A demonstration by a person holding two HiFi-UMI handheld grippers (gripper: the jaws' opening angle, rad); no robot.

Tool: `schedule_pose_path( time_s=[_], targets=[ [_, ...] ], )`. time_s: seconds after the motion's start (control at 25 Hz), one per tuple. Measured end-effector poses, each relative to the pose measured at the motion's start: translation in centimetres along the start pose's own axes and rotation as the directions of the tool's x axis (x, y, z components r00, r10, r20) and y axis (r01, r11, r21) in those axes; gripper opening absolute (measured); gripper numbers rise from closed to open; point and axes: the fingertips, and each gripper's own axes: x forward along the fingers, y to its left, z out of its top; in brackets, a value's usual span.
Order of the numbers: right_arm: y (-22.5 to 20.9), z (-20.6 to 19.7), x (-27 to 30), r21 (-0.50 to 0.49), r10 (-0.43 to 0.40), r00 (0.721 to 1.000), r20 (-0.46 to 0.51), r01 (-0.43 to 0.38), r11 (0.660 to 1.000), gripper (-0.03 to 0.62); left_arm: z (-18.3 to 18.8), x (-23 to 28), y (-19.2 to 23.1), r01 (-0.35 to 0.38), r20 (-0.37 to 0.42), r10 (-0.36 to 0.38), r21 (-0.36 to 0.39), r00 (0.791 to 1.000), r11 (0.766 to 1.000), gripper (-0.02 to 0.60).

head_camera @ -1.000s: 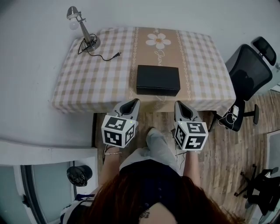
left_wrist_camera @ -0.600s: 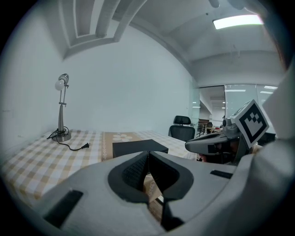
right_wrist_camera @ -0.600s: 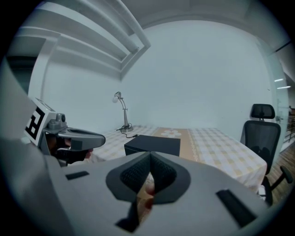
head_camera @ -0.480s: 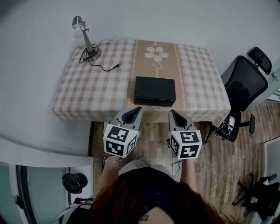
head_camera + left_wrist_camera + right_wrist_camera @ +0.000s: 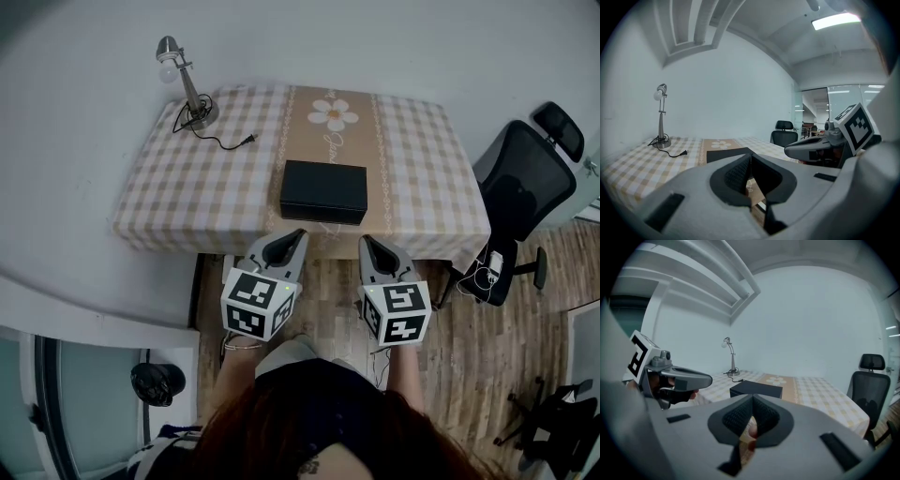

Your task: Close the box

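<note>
Nearest, at the bottom of the head view, is the person's reddish hair [image 5: 319,436]. Just beyond it the two tools are held side by side over the wooden floor [image 5: 469,356], both pointing at the counter [image 5: 187,192] and stopping just short of its near edge.

The left tool [image 5: 750,157] has its jaws pressed together at the tips, with nothing between them. The right tool [image 5: 752,399] is the same, jaws together and nothing gripped. Neither touches the counter or anything on it.

The counter is covered by a beige and white checked cloth with a tan runner down the middle. The black box [image 5: 323,190] sits on that runner close to the near edge, straight ahead of the gap between the two tools. Its lid lies flat down on it, so it looks closed.

Farther along the runner, near the far edge, is a printed white daisy [image 5: 337,113]. At the far left corner stands a metal desk lamp [image 5: 183,75], upright, with its black cord [image 5: 225,131] trailing loose to an unplugged plug on the cloth, well apart from the box.

A black office chair [image 5: 525,178] stands on the floor off the counter's right side.
</note>
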Motion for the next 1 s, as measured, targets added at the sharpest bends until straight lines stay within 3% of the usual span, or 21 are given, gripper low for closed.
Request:
schedule_pose_path(
  time_s=[0.32,1.0],
  targets=[
    [1.1,1.3,-2.9,0.017,0.03,0.998,0.048,-0.031,0.999,0.017,0.9,-2.1,-2.4,-0.016,0.008,0.016,0.019,1.0,1.0,0.029],
    [2.5,0.1,-8.0,0.018,0.087,0.993,0.085,-0.088,0.996,0.017,-0.8,-5.3,-7.3,-0.037,-0.008,0.037,0.035,0.999,0.999,0.029]
  ],
)
